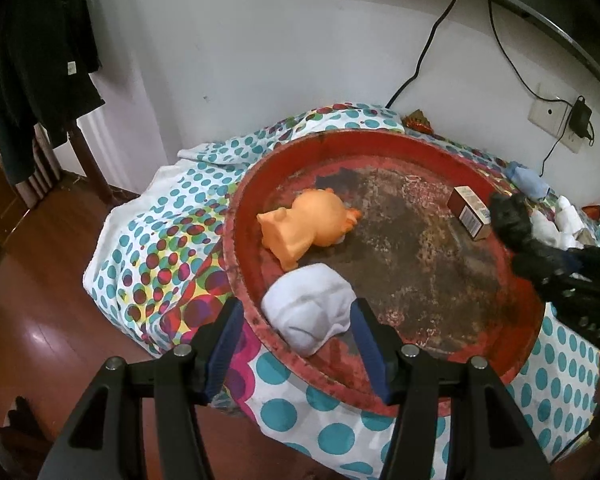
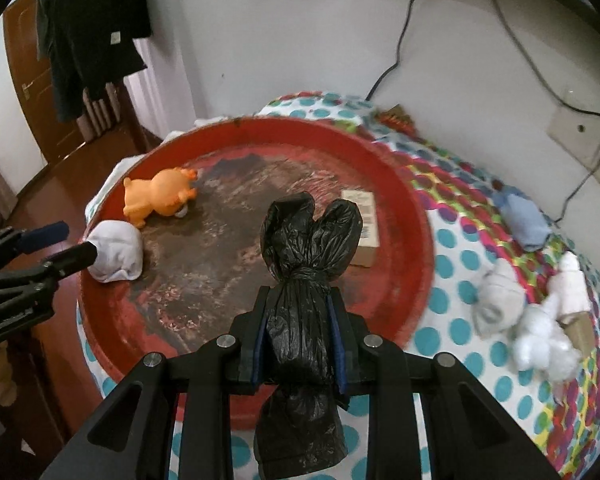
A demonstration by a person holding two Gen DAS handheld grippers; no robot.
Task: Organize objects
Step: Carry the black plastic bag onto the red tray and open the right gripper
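Clamped between our right gripper's [image 2: 300, 340] blue-padded fingers [image 2: 262, 340], a knotted black plastic bag [image 2: 304, 264] hangs above the near part of a worn red round tray [image 2: 404, 216], its two tied ears sticking up past the fingertips and its tail drooping below the jaws. We see the pads pressing on the bag from both sides.

On the tray's left edge, our left gripper [image 1: 296, 320] has its jaws opening around a rolled white sock [image 1: 308, 312]; the sock lies between the blue pads [image 1: 228, 344], resting on the tray just inside the rim, and the left pad stands clear of it while the right pad is at its edge. Whether that pad touches the cloth we cannot tell.

Just behind the sock an orange rubber toy animal [image 1: 304, 228] lies on its side on the tray floor. Toward the tray's far right a small brown carton [image 1: 470, 216] rests on the scuffed centre, partly hidden behind the bag in the right wrist view.

The tray sits on a polka-dot cloth [image 1: 156, 240] spread over a table. Off the tray, on the cloth to the right, we see a blue sock bundle [image 2: 524, 220] and, nearer, a cluster of white sock rolls [image 2: 540, 340], blurred.
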